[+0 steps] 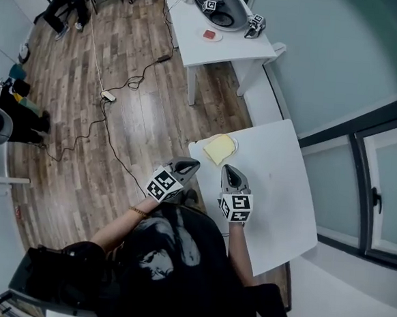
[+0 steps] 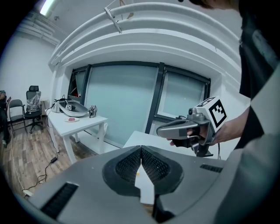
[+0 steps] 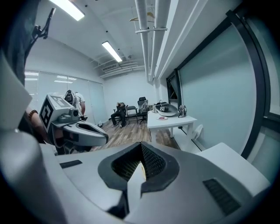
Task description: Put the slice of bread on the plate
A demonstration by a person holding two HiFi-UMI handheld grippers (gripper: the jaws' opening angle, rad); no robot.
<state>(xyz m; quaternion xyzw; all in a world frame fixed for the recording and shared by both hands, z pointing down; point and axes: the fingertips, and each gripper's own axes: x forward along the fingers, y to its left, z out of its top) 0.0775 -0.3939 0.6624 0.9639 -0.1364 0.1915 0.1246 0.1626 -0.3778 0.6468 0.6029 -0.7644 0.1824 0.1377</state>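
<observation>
A pale yellow slice of bread (image 1: 219,150) lies on a white plate (image 1: 234,143) at the far left corner of the near white table (image 1: 278,188). My left gripper (image 1: 194,164) hovers just short of the plate, off the table's left edge, jaws shut and empty. My right gripper (image 1: 226,168) hangs over the table close behind the plate, also shut with nothing in it. In the left gripper view the pads (image 2: 131,164) meet, and the right gripper (image 2: 186,128) shows beyond them. In the right gripper view the pads (image 3: 151,161) meet beside the left gripper (image 3: 81,133).
A second white table (image 1: 227,51) stands farther off with a dark bowl (image 1: 221,6), a small dish (image 1: 211,34) and two marker cubes. Cables and a power strip (image 1: 108,97) lie on the wood floor. A window wall runs along the right. People sit by chairs (image 3: 124,113) far back.
</observation>
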